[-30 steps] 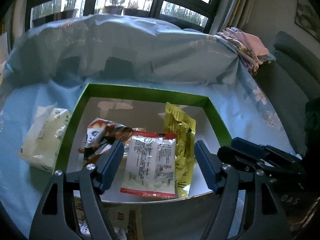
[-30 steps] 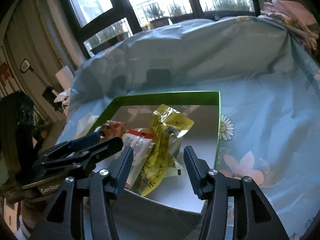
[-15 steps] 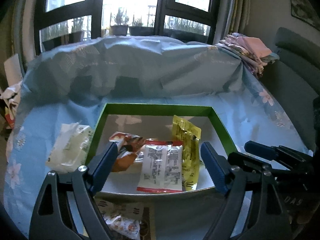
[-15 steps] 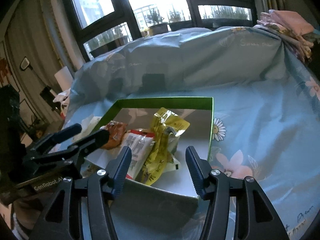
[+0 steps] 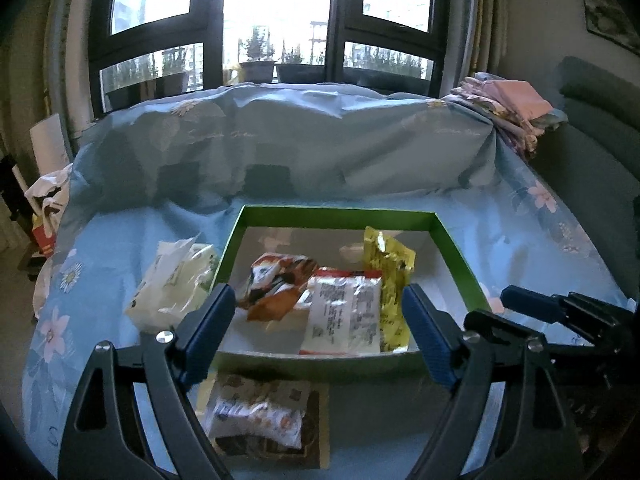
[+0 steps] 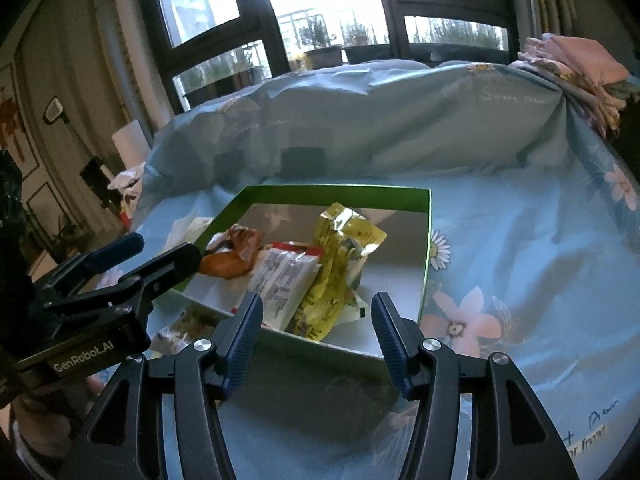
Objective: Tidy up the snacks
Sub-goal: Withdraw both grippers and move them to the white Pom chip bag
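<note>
A green-rimmed box (image 5: 340,213) (image 6: 427,240) sits on the blue floral cloth. In it lie an orange snack bag (image 5: 276,286) (image 6: 232,254), a white packet with red ends (image 5: 346,314) (image 6: 286,278) and a yellow packet (image 5: 390,276) (image 6: 340,256). A pale cream bag (image 5: 172,284) lies left of the box. A brown-and-white packet (image 5: 260,412) lies on the cloth in front of the box. My left gripper (image 5: 316,336) is open and empty in front of the box. My right gripper (image 6: 318,336) is open and empty at the box's near right side.
The blue cloth (image 5: 320,140) rises over a back ridge behind the box. Folded pink fabric (image 5: 516,108) lies on its right end. A grey sofa (image 5: 592,152) stands to the right. Windows with plants fill the back.
Both grippers have drawn back and up from the box, which looks smaller and farther. The packet in front of the box has come into the left wrist view. Both stay open.
</note>
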`<act>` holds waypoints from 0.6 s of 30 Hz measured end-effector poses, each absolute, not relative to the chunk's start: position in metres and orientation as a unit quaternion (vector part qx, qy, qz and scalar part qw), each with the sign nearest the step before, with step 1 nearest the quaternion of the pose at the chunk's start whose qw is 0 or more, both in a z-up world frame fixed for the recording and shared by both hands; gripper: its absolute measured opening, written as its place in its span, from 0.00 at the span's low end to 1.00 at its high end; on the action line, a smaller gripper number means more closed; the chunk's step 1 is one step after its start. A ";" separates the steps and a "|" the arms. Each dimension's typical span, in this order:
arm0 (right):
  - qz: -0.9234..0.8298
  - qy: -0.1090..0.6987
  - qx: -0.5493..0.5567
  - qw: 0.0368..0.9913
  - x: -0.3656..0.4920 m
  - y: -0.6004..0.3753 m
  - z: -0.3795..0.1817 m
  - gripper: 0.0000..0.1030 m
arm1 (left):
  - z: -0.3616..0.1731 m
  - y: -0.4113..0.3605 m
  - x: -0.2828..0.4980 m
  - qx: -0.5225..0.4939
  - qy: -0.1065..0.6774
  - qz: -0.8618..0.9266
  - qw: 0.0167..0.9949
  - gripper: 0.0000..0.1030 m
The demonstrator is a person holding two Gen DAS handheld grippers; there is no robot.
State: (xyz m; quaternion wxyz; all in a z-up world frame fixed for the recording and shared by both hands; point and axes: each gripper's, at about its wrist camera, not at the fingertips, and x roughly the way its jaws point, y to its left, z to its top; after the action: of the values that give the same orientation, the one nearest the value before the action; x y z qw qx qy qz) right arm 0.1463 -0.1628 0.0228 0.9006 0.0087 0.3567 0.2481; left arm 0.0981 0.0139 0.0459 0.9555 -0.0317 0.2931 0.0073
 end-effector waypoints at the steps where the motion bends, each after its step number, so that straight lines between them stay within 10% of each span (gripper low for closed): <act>1: 0.248 0.357 0.007 0.900 0.145 -0.162 0.023 0.56 | 0.045 0.015 0.095 -0.032 0.295 0.011 0.955 0.83; 18: 0.281 0.389 0.004 0.877 0.119 -0.142 -0.003 0.56 | 0.022 0.068 0.056 -0.105 0.348 0.026 0.931 0.83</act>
State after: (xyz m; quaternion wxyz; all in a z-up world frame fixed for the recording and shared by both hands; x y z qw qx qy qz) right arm 0.1194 -0.1422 -0.0032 0.8773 0.0045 0.3889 0.2812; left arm 0.0560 0.0680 0.0225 0.9311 -0.1053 0.3483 0.0257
